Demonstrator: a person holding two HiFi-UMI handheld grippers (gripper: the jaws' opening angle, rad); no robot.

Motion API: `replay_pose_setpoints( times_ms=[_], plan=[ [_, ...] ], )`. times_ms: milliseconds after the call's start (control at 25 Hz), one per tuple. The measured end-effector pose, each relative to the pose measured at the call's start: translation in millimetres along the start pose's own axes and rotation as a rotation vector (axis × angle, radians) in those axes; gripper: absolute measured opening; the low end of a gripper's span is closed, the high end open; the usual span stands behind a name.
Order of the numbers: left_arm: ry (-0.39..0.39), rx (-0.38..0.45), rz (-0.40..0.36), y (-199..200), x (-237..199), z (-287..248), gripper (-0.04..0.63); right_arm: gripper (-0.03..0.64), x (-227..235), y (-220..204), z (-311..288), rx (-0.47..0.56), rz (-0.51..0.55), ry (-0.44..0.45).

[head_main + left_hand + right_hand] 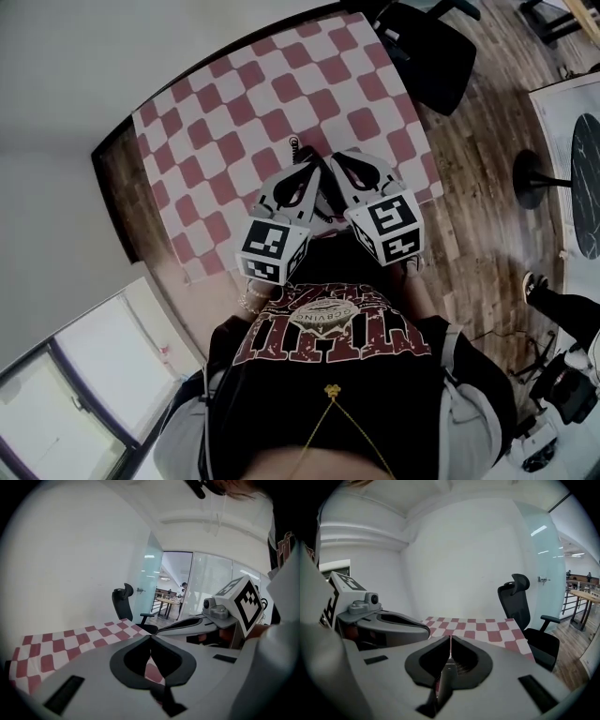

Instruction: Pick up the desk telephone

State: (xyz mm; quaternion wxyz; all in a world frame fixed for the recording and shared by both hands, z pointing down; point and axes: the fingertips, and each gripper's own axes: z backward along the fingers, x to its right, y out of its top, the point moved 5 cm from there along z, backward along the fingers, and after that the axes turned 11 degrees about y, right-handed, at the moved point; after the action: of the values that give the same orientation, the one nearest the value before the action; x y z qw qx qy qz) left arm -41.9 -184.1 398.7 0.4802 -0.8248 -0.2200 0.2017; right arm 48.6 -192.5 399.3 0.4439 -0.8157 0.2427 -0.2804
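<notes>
Over near edge of red-and-white checked tablecloth (234,122), grey two-jaw L gripper (150,637) and R gripper (450,637) side by side, both w/ jaws pressed together, dark desk telephone (294,150) barely peeking past tips, rest hidden beneath.

Little can be read here. The person's dark shirt (328,323) carries large red block letters around an oval emblem with a band of small lettering. It all stands upside down in the head view, and the words cannot be made out with certainty. The left marker cube (272,251) and the right marker cube (392,228) each bear square black-and-white coded patterns, without letters or numbers. In the right gripper view, a slim dark thing (445,677) below the fingers shows a tiny white line of print, too small to read.
</notes>
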Motion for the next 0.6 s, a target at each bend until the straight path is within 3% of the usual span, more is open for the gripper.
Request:
replay_pose_setpoints(
  times_ms=[600],
  plan=[
    [0.019, -0.014, 0.040, -16, -15, 16, 0.008, 0.025, -9, -22, -18, -0.085, 0.009, -0.007]
  ],
)
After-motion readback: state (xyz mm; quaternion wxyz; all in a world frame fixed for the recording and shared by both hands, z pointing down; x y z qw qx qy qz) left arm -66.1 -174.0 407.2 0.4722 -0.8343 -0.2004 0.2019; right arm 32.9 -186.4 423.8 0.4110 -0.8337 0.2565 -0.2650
